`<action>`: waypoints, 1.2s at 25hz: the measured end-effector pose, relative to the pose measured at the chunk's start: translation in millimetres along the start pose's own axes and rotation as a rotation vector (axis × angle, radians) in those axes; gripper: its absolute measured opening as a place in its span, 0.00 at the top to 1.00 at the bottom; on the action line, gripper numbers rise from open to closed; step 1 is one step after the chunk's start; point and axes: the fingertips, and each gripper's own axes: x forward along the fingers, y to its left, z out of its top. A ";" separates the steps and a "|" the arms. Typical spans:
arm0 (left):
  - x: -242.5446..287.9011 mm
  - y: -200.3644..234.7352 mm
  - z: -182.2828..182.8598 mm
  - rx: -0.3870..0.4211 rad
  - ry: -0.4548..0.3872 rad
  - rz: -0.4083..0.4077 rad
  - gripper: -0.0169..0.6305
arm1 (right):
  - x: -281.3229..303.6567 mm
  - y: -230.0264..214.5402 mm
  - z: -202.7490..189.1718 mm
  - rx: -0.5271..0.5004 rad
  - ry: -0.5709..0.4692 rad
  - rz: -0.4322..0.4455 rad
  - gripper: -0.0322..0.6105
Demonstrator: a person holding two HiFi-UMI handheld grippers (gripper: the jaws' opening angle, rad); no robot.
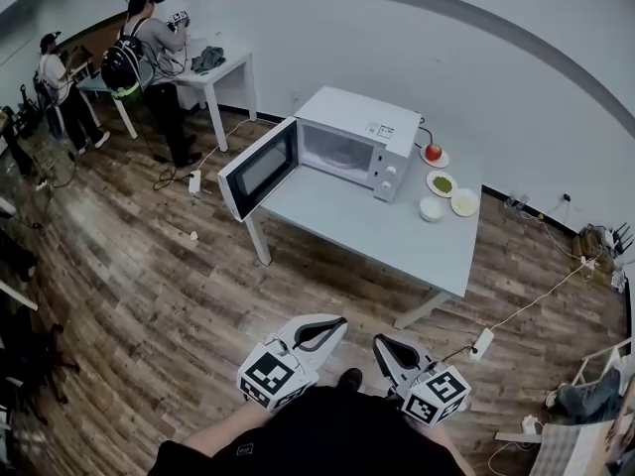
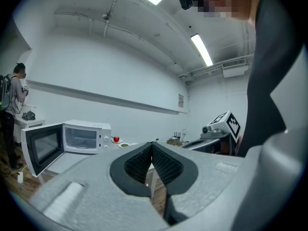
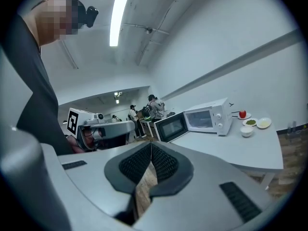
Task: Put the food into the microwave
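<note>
Our left hand-held gripper [image 1: 333, 324] and right hand-held gripper [image 1: 382, 343] are both closed and empty, well short of the pale grey bench [image 1: 377, 228], since no food is picked up yet. The red apple [image 1: 434, 152] on its small plate [image 1: 443, 160] and the dish of green food [image 1: 442, 183] wait beside the white microwave oven [image 1: 357, 127], whose door [image 1: 260, 167] stands wide open to receive them.

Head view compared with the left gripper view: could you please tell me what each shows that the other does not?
Only the head view: the power strip and the marker cube on the left tongs. Only the left gripper view: the ceiling lights and the ridged pads of those tongs, pressed together with nothing between them. Both: the open microwave, the red apple and the person with the backpack.
</note>
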 end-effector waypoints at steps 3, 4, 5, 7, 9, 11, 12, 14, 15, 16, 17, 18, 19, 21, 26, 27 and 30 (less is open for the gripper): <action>29.9 6.5 2.9 0.007 0.013 -0.008 0.96 | -1.7 -30.2 5.2 0.009 0.004 -0.004 0.93; 40.8 8.5 3.5 0.005 0.018 -0.010 0.96 | -2.6 -40.9 8.0 0.011 0.005 -0.008 0.93; 51.4 9.9 4.1 0.001 0.022 -0.012 0.96 | -4.0 -51.4 10.7 0.011 0.006 -0.014 0.93; 71.6 11.9 5.1 -0.007 0.028 -0.014 0.96 | -7.2 -71.3 15.3 0.011 0.004 -0.019 0.93; 90.4 13.7 7.3 -0.009 0.035 -0.015 0.96 | -11.8 -89.3 19.6 0.011 -0.002 -0.020 0.93; 106.6 13.5 10.7 -0.001 0.040 -0.016 0.96 | -19.1 -104.5 22.1 0.013 -0.003 -0.027 0.93; 114.0 13.3 11.9 0.003 0.043 -0.017 0.96 | -22.3 -111.6 22.6 0.014 -0.002 -0.031 0.93; 127.5 14.4 12.0 0.004 0.055 -0.021 0.96 | -25.1 -125.5 23.5 0.022 -0.004 -0.039 0.93; 133.5 15.2 11.0 0.001 0.064 -0.026 0.96 | -25.5 -131.7 23.9 0.031 -0.006 -0.045 0.93; 139.4 16.1 9.7 -0.002 0.073 -0.032 0.96 | -25.7 -137.4 24.3 0.041 -0.008 -0.052 0.93; 145.5 17.2 8.9 -0.004 0.081 -0.040 0.96 | -25.6 -142.9 24.7 0.049 -0.009 -0.059 0.93; 151.8 18.7 8.5 -0.006 0.086 -0.047 0.96 | -24.9 -148.6 25.0 0.053 -0.009 -0.063 0.93; 158.1 20.9 8.7 -0.006 0.088 -0.054 0.96 | -23.1 -154.4 25.1 0.055 -0.008 -0.066 0.93; 169.9 28.5 9.0 -0.003 0.088 -0.062 0.96 | -16.3 -165.7 25.5 0.056 -0.003 -0.066 0.93; 202.2 66.7 9.7 0.012 0.082 -0.069 0.96 | 8.4 -201.0 31.7 0.053 0.020 -0.100 0.93; 209.4 78.2 11.6 0.018 0.078 -0.069 0.96 | 15.5 -209.9 34.1 0.052 0.024 -0.109 0.93; 231.3 117.4 19.7 0.030 0.067 -0.072 0.96 | 43.1 -238.5 47.4 0.047 0.027 -0.136 0.93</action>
